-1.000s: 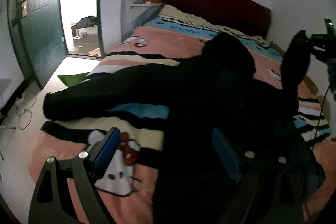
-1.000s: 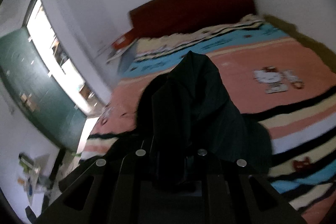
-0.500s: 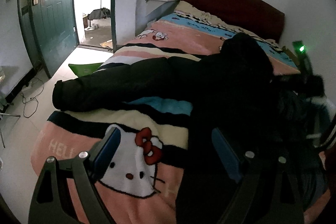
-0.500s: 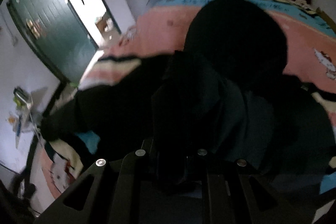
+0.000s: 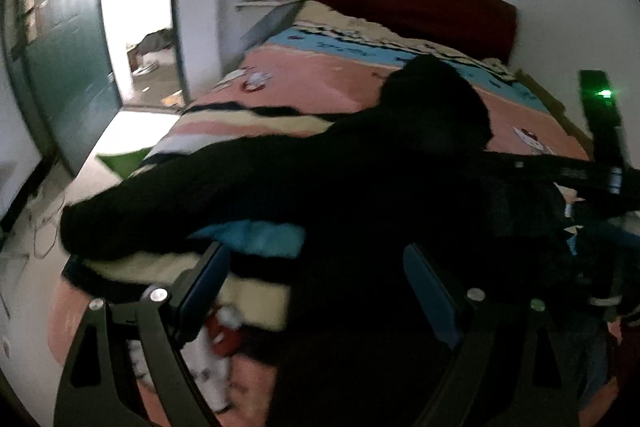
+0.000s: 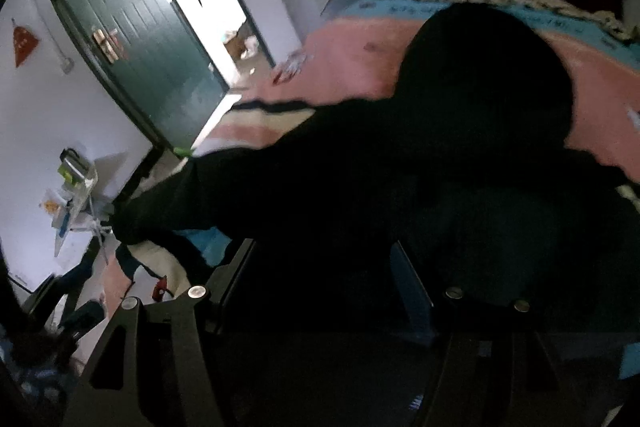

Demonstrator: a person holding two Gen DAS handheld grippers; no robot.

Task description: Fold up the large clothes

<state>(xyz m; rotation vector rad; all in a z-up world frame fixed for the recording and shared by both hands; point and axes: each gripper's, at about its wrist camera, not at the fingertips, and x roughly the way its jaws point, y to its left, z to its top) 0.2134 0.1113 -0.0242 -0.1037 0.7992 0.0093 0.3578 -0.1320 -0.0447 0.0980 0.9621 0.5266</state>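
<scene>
Black hooded jacket (image 5: 360,187) lies spread on the bed (image 5: 320,83), hood (image 6: 488,75) toward the headboard (image 5: 412,3), one sleeve (image 5: 192,199) stretched out to the bed's door-side edge, cuff nearly hanging off. Other side is bunched into a dark heap by the right tongs (image 6: 324,279). Too dark to read the folds there.

Right tongs: jaws have just been opening, now stand wide over the jacket body, pads not pressing cloth. Looks like a release of the folded-in side. Left tongs (image 5: 316,279) also wide, hovering above the lower body near the blanket (image 5: 256,295), holding nothing.

Judgement: next up is the long sleeve. To do it well:
- pinch near the cuff, not mid-sleeve, or the end will droop
- carry it straight across the chest, keep it flat
- pin the shoulder with the other tongs so the body doesn't drag
- check the bunched side lies flat first

Risk: black on black, layers are easy to double-grab.
</scene>
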